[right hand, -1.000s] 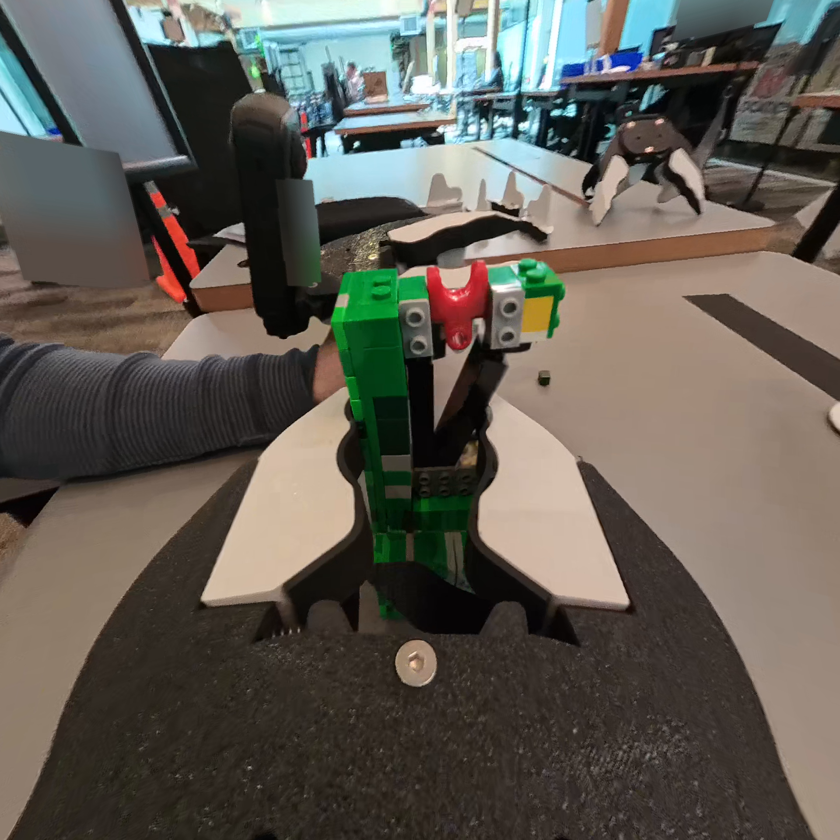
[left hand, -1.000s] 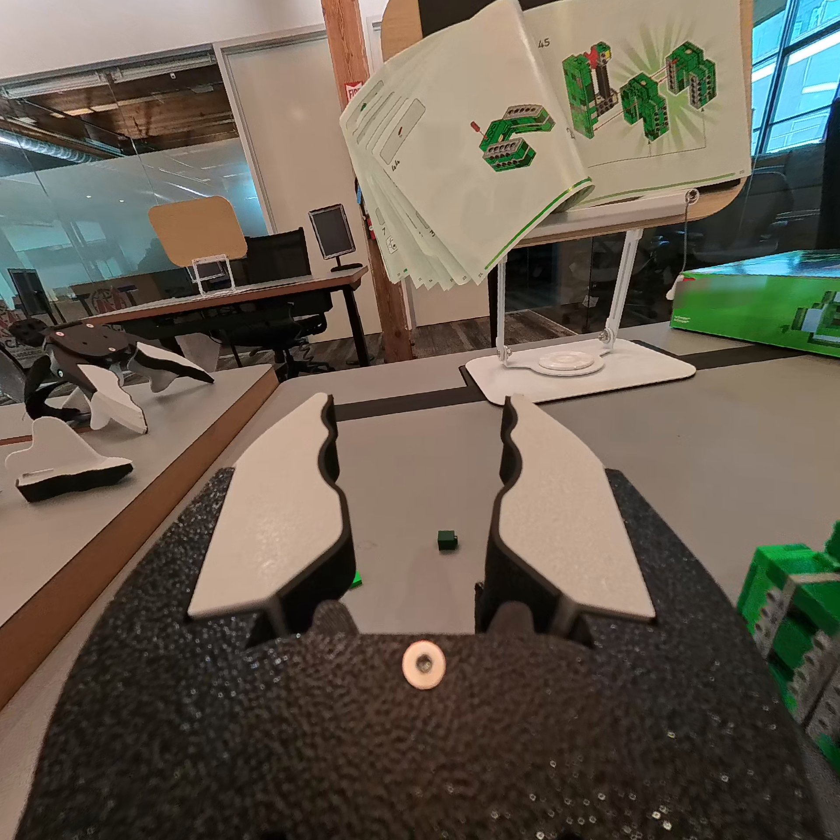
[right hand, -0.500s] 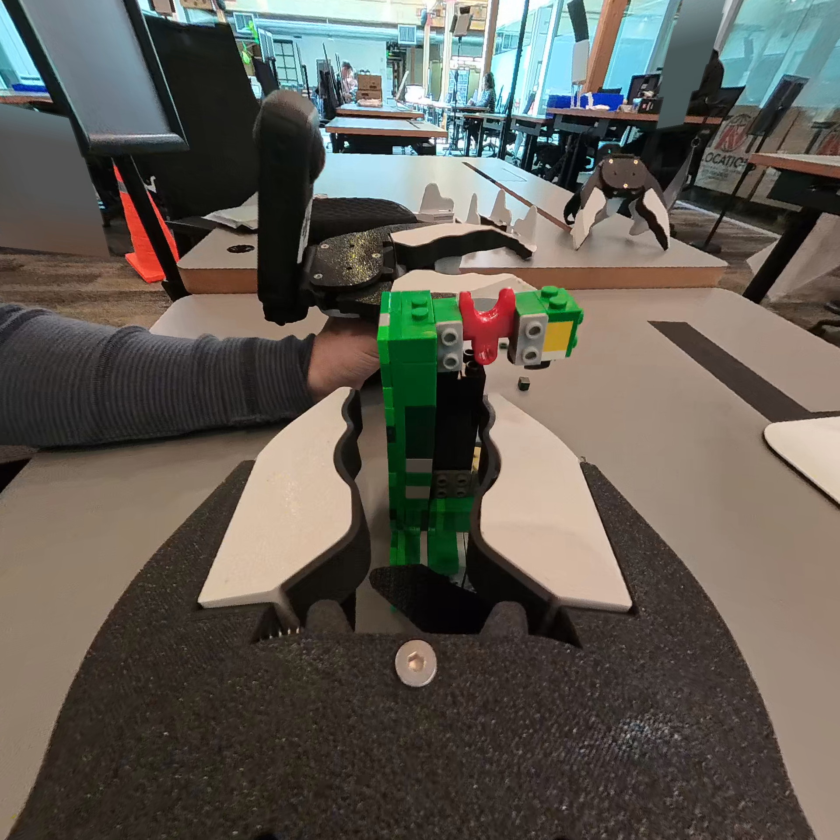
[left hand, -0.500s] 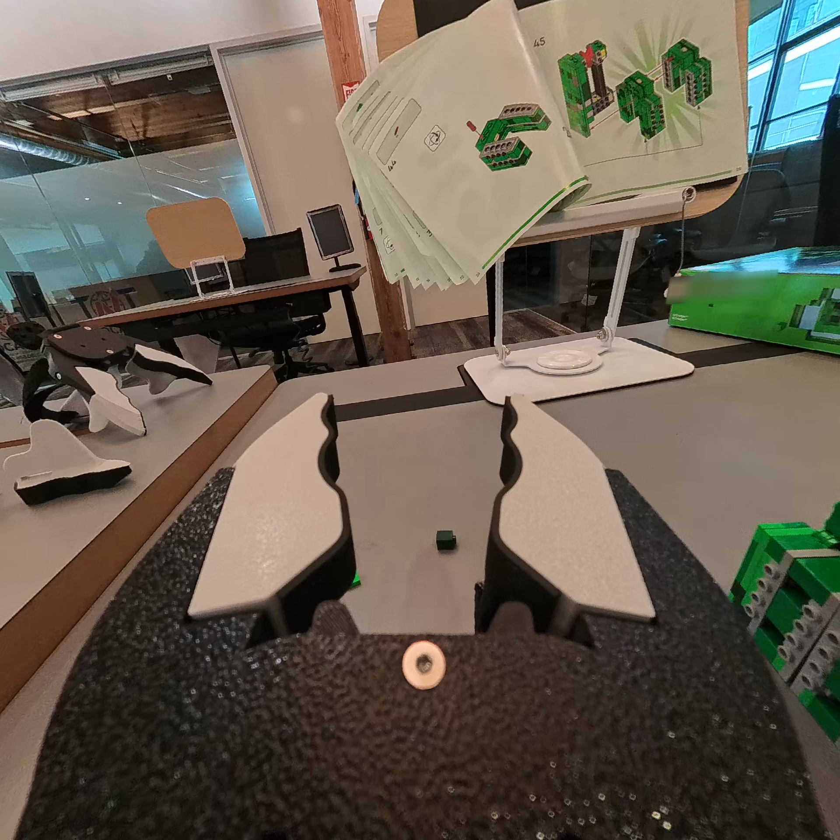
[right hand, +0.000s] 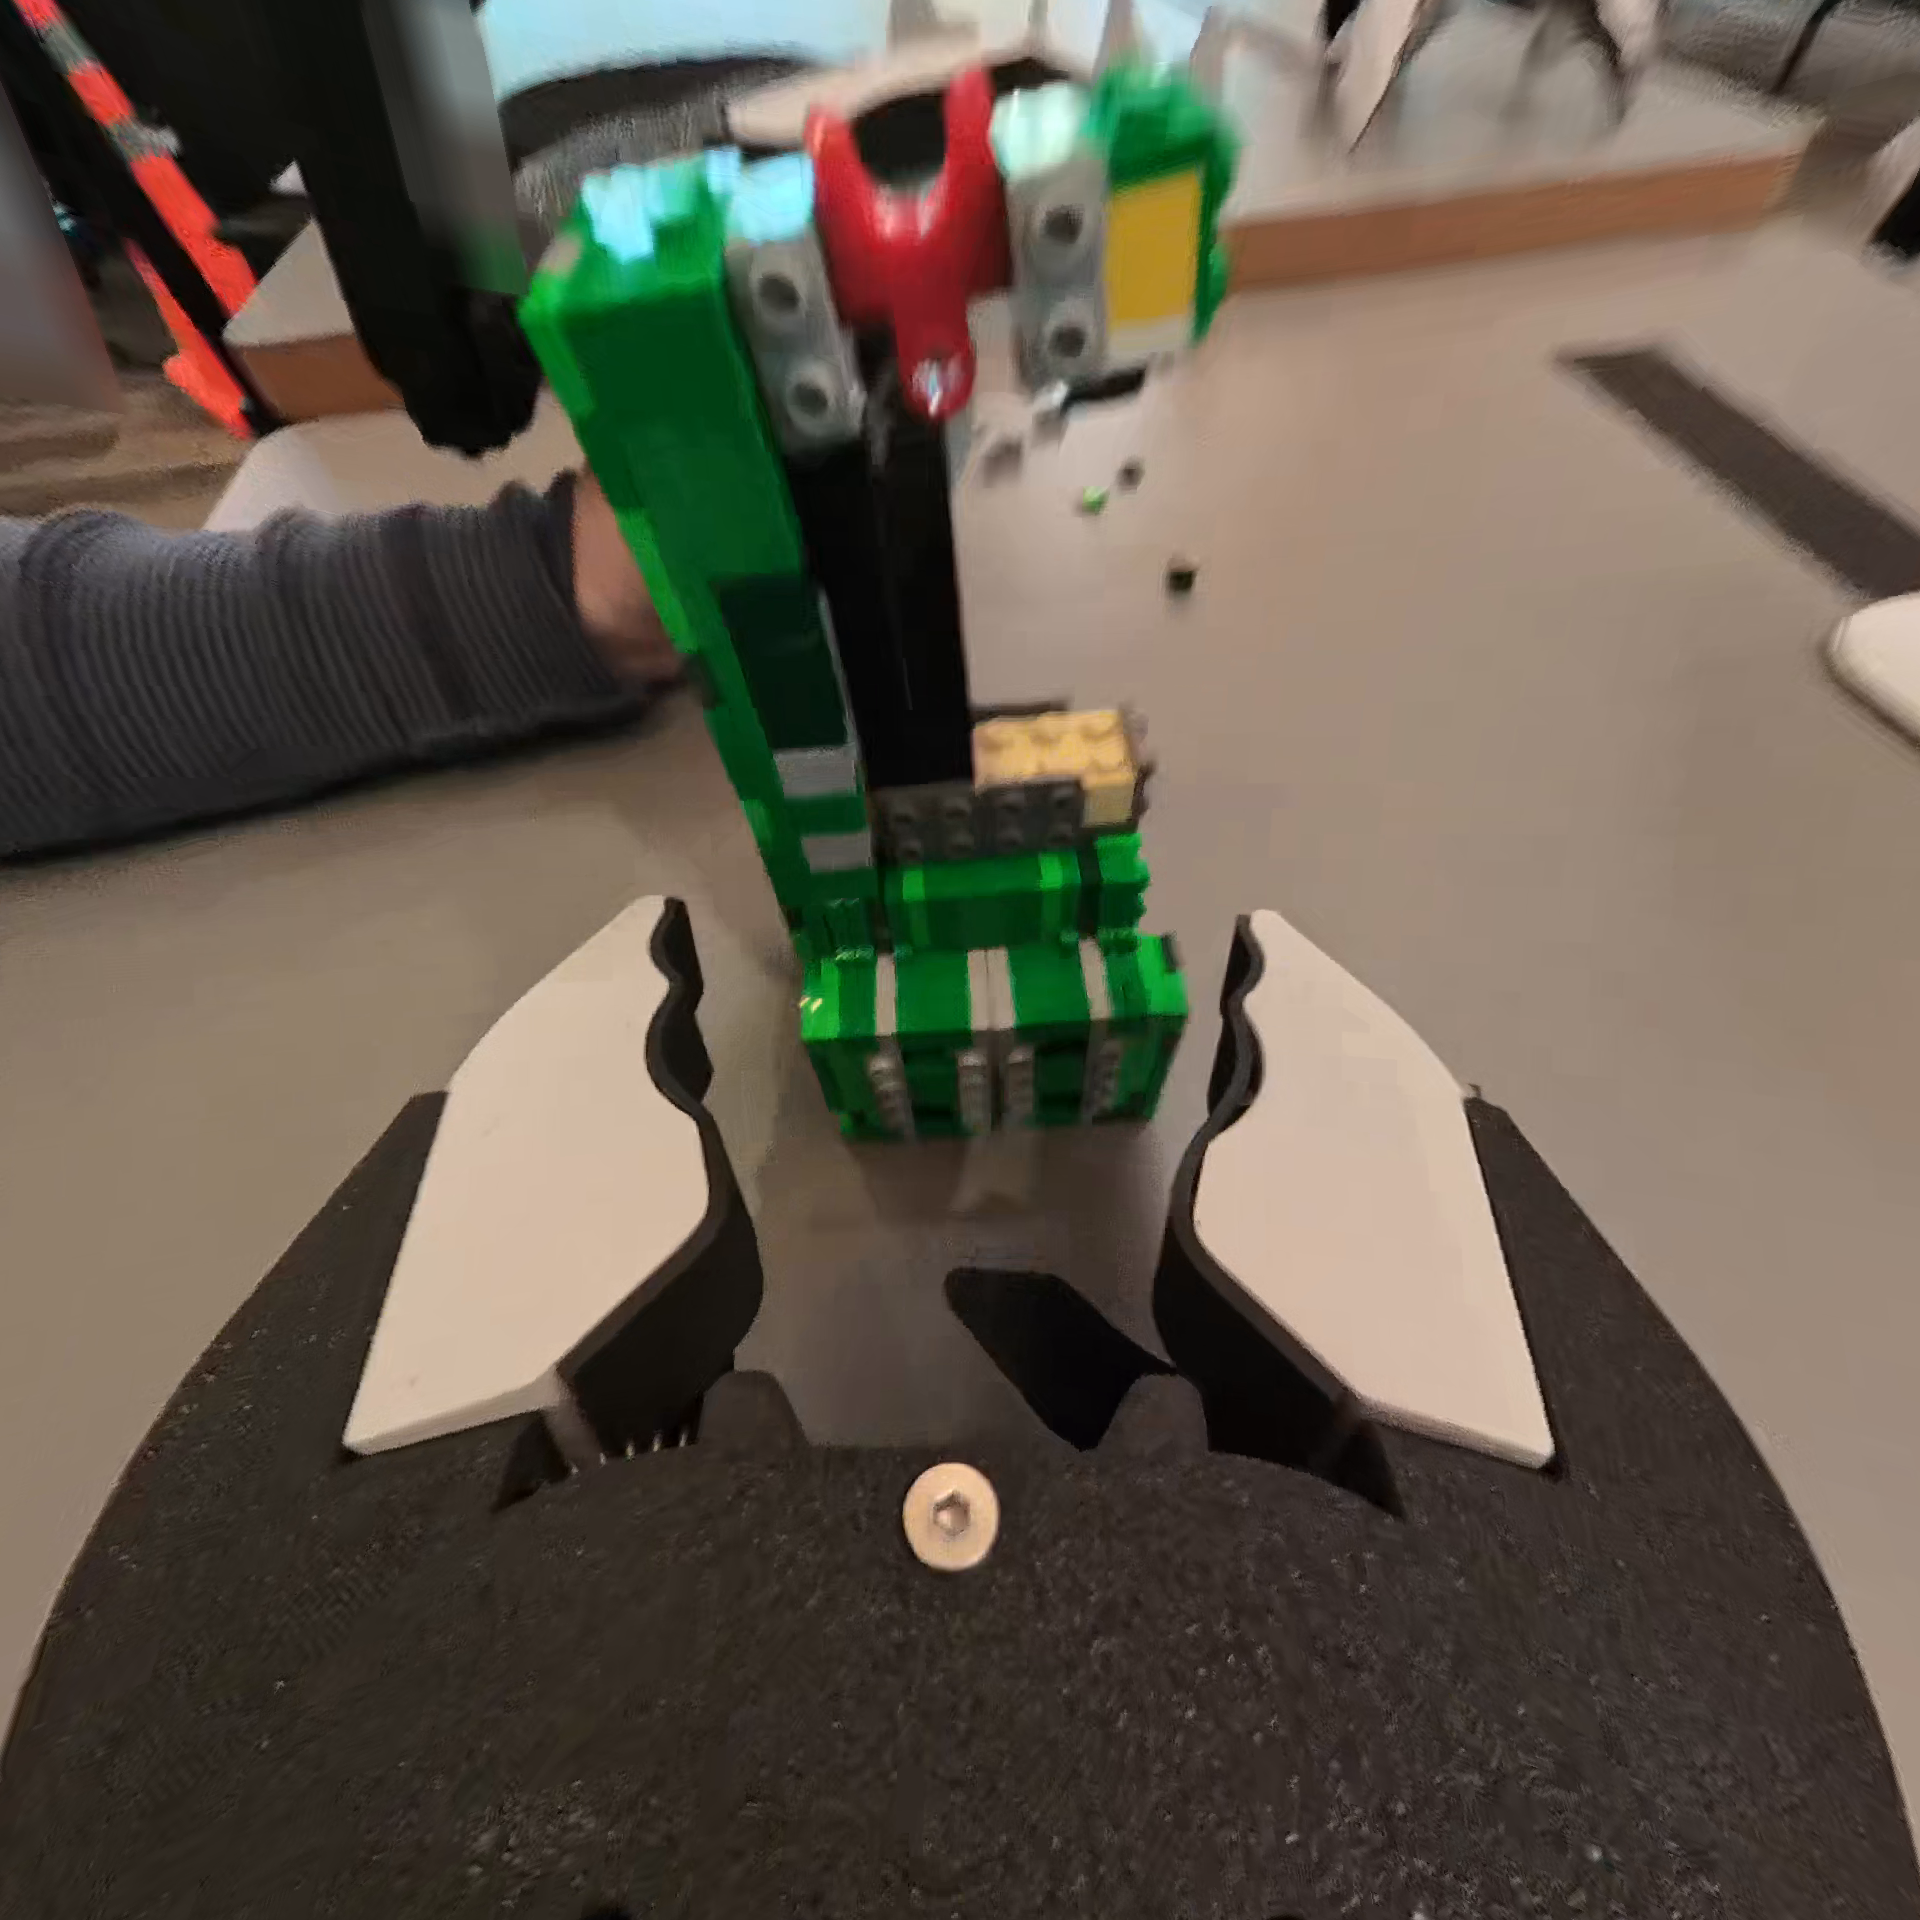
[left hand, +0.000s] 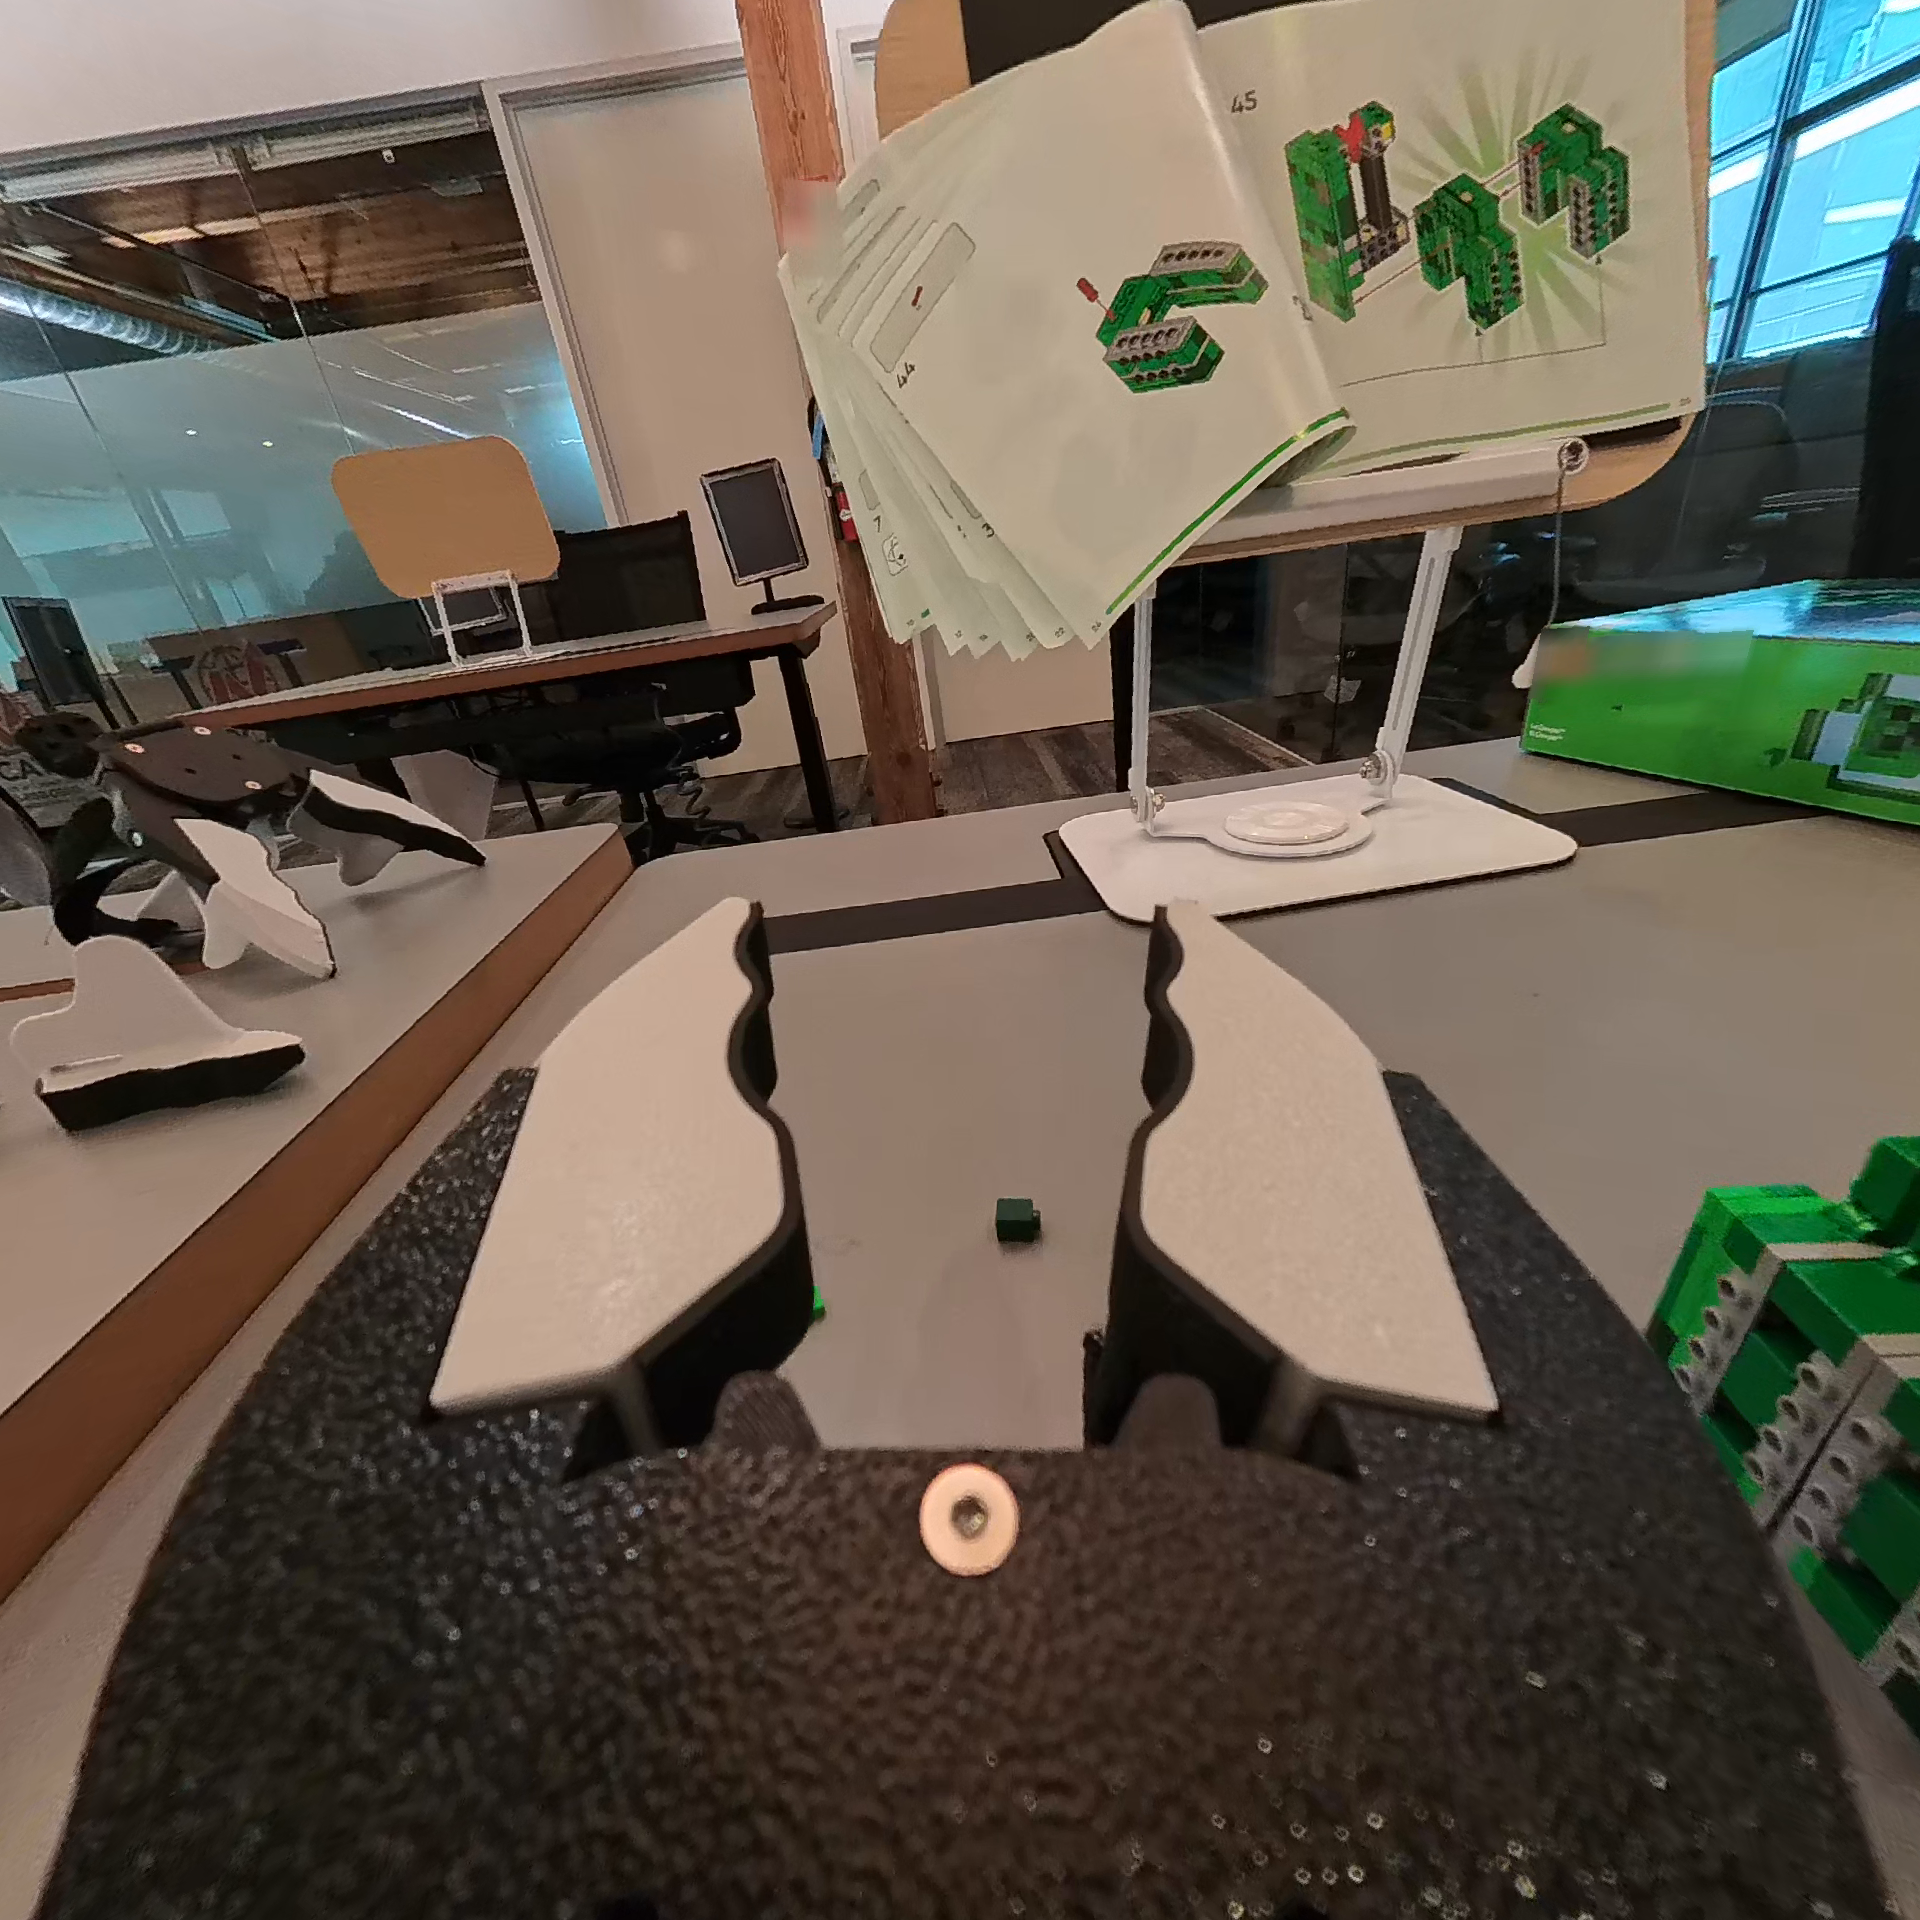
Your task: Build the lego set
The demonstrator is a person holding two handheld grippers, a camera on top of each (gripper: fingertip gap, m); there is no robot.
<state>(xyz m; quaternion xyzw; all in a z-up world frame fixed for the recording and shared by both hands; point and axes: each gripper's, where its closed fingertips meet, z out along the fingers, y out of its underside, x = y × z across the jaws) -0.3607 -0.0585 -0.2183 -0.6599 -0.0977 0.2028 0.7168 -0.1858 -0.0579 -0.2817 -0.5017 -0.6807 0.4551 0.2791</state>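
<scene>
In the right wrist view, a tall green Lego model (right hand: pixel 665 436) with a black column, a red piece (right hand: pixel 904 239) and a yellow tile at its top stands on the grey table. My right gripper (right hand: pixel 956 925) is open, and the model's base sits just ahead of its fingertips, apart from both. The view is blurred. My left gripper (left hand: pixel 956 914) is open and empty, low over the table. A small dark green brick (left hand: pixel 1016 1220) lies between its fingers. The model also shows at the right edge of the left wrist view (left hand: pixel 1787 1382).
An open instruction booklet (left hand: pixel 1247 260) on a white stand (left hand: pixel 1309 842) and a green box (left hand: pixel 1745 707) are at the table's back. Spare grippers (left hand: pixel 208 810) lie on the left table. A person's sleeve (right hand: pixel 260 665) and small loose pieces (right hand: pixel 1179 571) lie beyond the model.
My right gripper has opened, let go of the Lego model and drawn back from it. The model now stands on the table. My left gripper has barely moved.
</scene>
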